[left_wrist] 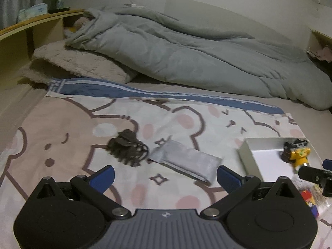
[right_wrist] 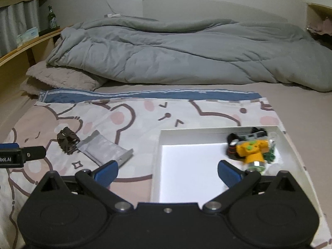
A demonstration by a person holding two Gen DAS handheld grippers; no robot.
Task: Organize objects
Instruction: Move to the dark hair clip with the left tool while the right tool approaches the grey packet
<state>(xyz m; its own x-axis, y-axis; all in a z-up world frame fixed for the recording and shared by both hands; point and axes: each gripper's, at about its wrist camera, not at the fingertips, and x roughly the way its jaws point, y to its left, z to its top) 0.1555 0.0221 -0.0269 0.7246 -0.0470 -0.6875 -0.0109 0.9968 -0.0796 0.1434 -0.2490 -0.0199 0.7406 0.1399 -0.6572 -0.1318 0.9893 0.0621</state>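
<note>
Left claw [left_wrist: 165, 176]: jaws wide, empty
Right claw [right_wrist: 167, 171]: jaws wide, empty
Hair clip [left_wrist: 127, 147]: dark, toothed
Pouch [left_wrist: 184, 160]: grey, flat
Tray [right_wrist: 157, 145]: white, rectangular
Headlamp [right_wrist: 252, 150]: yellow plastic, in tray

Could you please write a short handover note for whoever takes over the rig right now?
Left gripper: open, empty, above the cartoon-print cloth.
Right gripper: open, empty, at the shallow white cardboard tray.
Done: yellow headlamp with black strap lies in the tray's far right corner.
Left: dark brown claw hair clip and flat grey pouch, side by side on the cloth.
</note>
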